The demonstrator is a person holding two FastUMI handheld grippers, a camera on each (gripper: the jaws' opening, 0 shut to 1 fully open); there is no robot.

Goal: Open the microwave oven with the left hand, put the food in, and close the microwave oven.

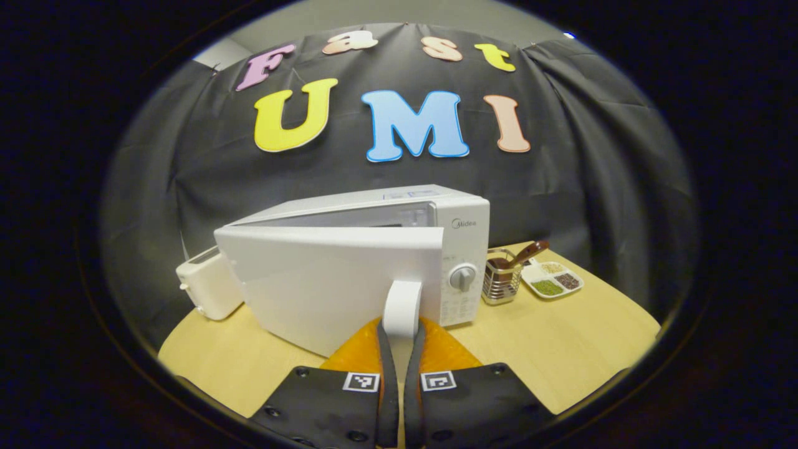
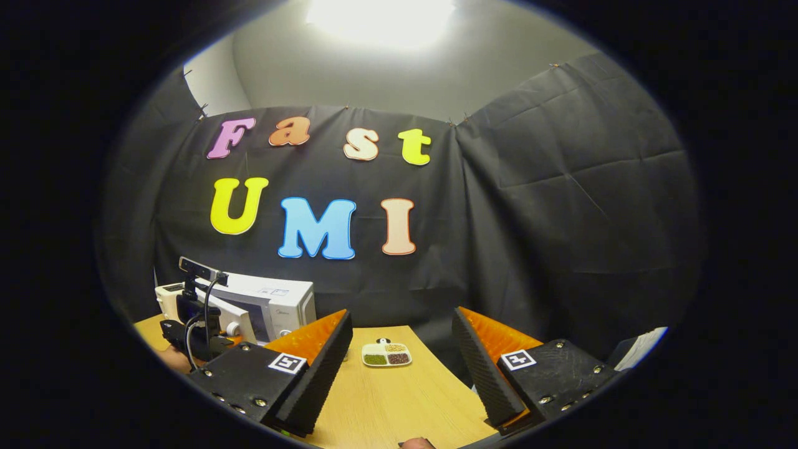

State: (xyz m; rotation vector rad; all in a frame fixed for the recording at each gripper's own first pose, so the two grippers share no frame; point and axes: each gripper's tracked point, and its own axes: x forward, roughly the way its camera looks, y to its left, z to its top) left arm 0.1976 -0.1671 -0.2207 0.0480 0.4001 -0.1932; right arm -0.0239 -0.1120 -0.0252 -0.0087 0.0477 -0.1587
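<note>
White door handle (image 1: 402, 308), upright, is pinched between my left gripper (image 1: 401, 330) fingers, dead ahead. Microwave (image 1: 374, 262) door stands ajar, hinged at its left. My right gripper (image 2: 399, 355) is spread wide, empty, well off to the side.

You see a glossy white plastic microwave oven (image 1: 349, 274), a matt pale wood desk (image 1: 561, 349), a shiny metal wire caddy (image 1: 500, 280), and ribbed orange fingers (image 2: 492, 368).

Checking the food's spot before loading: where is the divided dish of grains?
In the left gripper view the divided dish lies on the table, right of the microwave, beside the metal utensil holder.
</note>
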